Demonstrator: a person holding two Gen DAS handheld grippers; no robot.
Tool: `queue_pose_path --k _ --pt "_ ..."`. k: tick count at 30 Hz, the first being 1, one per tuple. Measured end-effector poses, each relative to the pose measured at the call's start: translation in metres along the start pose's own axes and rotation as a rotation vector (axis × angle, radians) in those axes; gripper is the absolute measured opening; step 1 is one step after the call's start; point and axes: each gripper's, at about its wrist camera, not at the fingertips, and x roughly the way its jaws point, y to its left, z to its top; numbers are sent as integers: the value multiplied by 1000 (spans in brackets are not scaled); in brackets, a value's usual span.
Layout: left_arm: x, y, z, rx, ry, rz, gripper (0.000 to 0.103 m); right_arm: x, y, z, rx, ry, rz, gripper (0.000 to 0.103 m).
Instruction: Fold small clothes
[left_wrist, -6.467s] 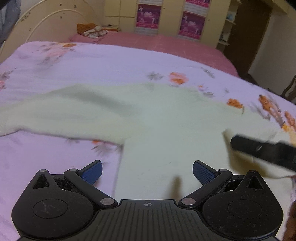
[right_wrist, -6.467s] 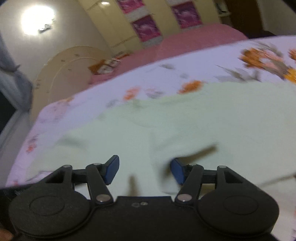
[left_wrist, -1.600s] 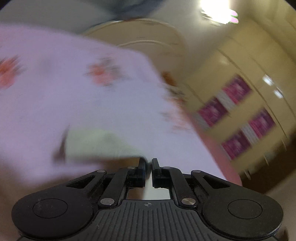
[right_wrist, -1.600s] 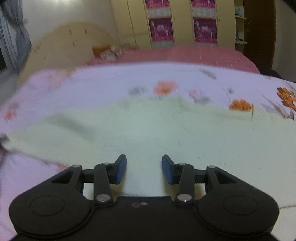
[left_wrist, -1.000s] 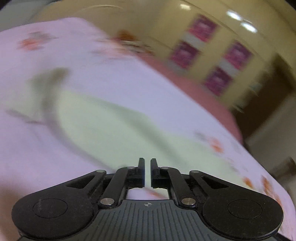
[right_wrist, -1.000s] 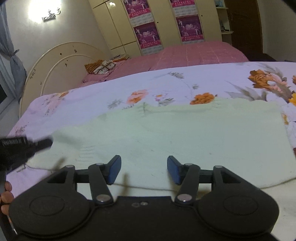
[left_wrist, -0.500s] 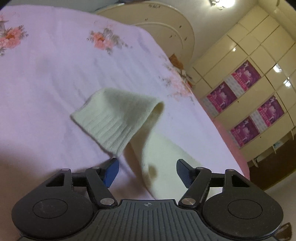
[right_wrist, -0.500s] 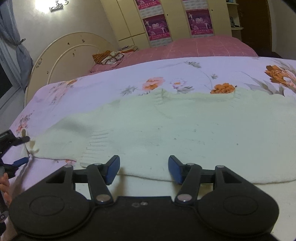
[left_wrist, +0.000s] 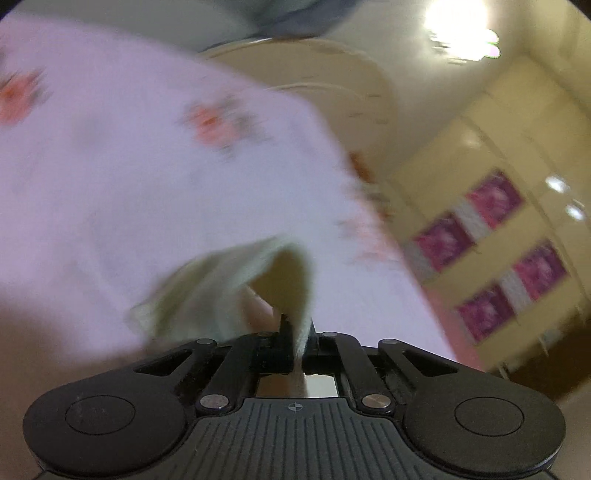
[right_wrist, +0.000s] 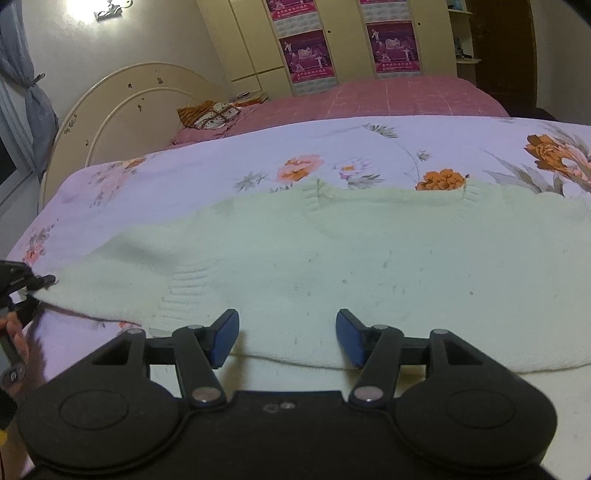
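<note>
Sweater (right_wrist: 369, 266) lies on floral bedspread (right_wrist: 207, 173); left gripper (left_wrist: 295, 332) clamped on its cuff (left_wrist: 295, 288); right gripper (right_wrist: 287, 338) jaws apart, empty.

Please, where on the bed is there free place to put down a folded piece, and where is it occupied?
Free: the floral sheet between the sweater's collar edge and the pink bedspread, and the strip beyond the sleeve near the headboard. Occupied: the middle, covered by the sweater, and its sleeve end, pinched by the left gripper.

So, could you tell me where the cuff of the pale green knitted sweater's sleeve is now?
It is pinched in the left gripper, at the right wrist view's far left edge, over the lilac floral bedsheet.
</note>
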Motion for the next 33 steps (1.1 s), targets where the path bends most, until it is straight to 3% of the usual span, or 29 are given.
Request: queue_pose_path --k 4,7,9,11,14,16,17,18,20,23,25,28,30,33 --pt "-27 -67 -14 251 -1 -215 3 -1 -6 1 34 -12 9 57" --pt "-44 -119 -50 405 81 -389 3 -4 -13 2 59 -18 5 57" --pt "-52 -154 -94 574 172 -474 3 -12 -21 3 83 -32 -1 57" --pt "-49 -179 -141 744 305 -485 4 -19 -30 2 97 -42 -20 57" --pt "-46 -200 -203 1001 438 -404 4 -33 -50 0 129 -48 -51 57" --pt "-60 -204 -224 1100 410 -388 25 -40 -59 -2 137 -47 -57 58" --pt "-68 -204 -226 1105 400 -408 58 -45 -62 -3 133 -53 -60 60" --pt "-76 -204 -223 1090 377 -425 81 -48 -64 -4 127 -61 -61 63" --pt "-94 -202 -215 1066 299 -450 85 -53 -66 -4 120 -74 -54 64" --pt "-99 -202 -193 1011 342 -450 86 -52 -64 -2 125 -80 -37 64" --pt "-97 -192 -171 889 364 -409 86 -49 -59 -1 122 -76 -13 64" --pt "-91 -159 -131 631 436 -353 86 -44 -44 1 75 -68 22 64" --pt "-81 -133 -111 549 417 -248 86 -38 -27 4 40 -63 60 64" --pt "-60 -109 -98 540 373 -100 86 -28 3 3 -30 -52 105 67"
